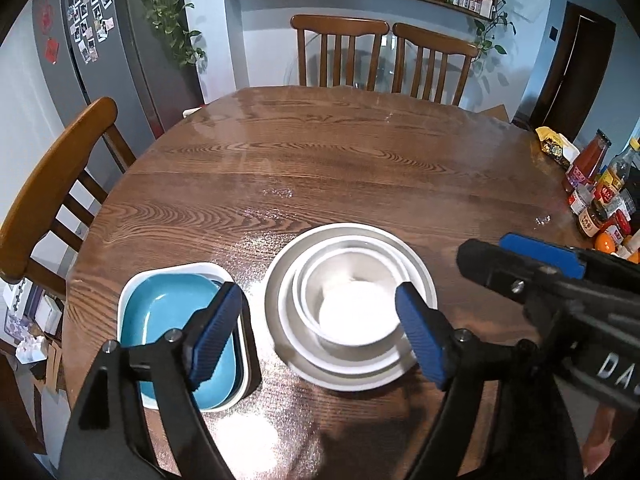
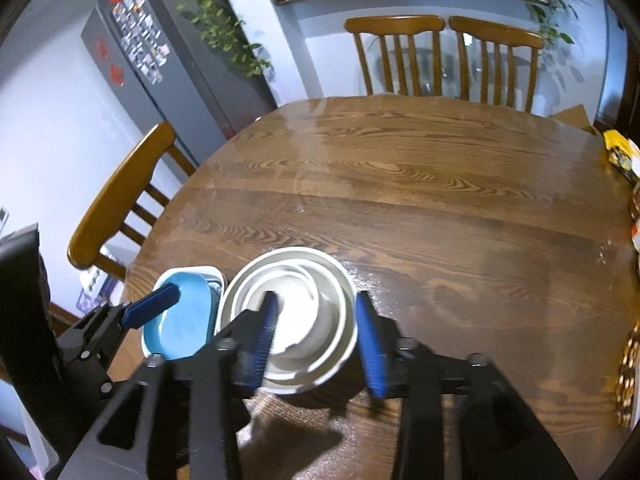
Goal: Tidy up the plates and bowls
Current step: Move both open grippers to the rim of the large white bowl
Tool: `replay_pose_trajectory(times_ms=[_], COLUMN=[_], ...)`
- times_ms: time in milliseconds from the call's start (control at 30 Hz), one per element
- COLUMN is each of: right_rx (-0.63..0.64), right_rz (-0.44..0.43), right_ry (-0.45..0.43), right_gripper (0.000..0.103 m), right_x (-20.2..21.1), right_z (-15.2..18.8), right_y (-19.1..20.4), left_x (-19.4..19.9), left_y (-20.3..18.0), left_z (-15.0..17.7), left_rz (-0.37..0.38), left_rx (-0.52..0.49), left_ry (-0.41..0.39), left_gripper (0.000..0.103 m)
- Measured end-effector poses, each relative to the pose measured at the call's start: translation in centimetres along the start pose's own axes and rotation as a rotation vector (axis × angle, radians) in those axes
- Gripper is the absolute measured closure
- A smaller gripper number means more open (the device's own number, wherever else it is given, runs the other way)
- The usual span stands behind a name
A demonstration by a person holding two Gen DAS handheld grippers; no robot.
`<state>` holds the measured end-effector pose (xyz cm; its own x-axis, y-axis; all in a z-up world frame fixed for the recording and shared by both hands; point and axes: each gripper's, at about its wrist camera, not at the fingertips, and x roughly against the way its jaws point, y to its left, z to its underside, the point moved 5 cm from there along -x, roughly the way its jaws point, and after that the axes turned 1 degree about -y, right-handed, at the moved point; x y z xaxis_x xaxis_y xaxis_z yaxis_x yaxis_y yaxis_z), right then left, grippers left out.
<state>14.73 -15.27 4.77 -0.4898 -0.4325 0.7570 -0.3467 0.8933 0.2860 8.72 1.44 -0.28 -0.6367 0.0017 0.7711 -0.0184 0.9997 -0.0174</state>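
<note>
A stack of white round bowls nested on a white plate (image 1: 352,308) stands on the near part of the wooden table (image 1: 320,168). Left of it a blue square dish (image 1: 168,312) lies in a white square dish. My left gripper (image 1: 320,336) is open above them, one finger over the blue dish, the other over the stack's right side. My right gripper (image 2: 320,340) is open around the white stack (image 2: 296,320), empty, and also shows in the left wrist view (image 1: 520,264). The blue dish shows in the right wrist view (image 2: 180,320), as does my left gripper's blue finger (image 2: 152,310).
Sauce bottles and jars (image 1: 600,192) and a yellow packet (image 1: 554,146) crowd the table's right edge. Wooden chairs stand at the far side (image 1: 340,52) and at the left (image 1: 52,184). A grey fridge (image 1: 112,40) stands at the back left.
</note>
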Motion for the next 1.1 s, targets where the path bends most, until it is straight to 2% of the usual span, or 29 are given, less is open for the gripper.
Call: replay_pose_trajectory(times_ms=[167, 233, 267, 600, 900, 1100], right_rx=[-0.026, -0.032, -0.034, -0.064, -0.097, -0.132], right_rz=[0.001, 0.004, 0.006, -0.002, -0.012, -0.009], right_ry=[0.009, 0.009, 0.007, 0.014, 0.042, 0.065], right_gripper=[0.055, 0.048, 0.045, 0.045, 0.044, 0.044], right_x=[0.6, 0.8, 0.9, 1.6, 0.6, -0.4], right_z=[0.5, 0.8, 0.9, 2.0, 3.6, 4.3], right_y=[-0.9, -1.2, -1.2, -2.0, -2.5, -3.1], left_x=[0.7, 1.1, 1.2, 1.7, 1.5, 0.3], left_y=[0.2, 0.2, 0.2, 1.9, 6.7, 9.0], left_z=[0.2, 0.3, 0.4, 1.3, 1.9, 2.3], left_rz=[0.002, 0.001, 0.002, 0.055, -0.039, -0.024], left_rx=[0.007, 0.009, 0.010, 0.064, 0.144, 0.214], left_ry=[-0.005, -0.007, -0.009, 0.033, 0.045, 0.090], left_gripper=[0.006, 0.003, 0.003, 0.002, 0.002, 0.004])
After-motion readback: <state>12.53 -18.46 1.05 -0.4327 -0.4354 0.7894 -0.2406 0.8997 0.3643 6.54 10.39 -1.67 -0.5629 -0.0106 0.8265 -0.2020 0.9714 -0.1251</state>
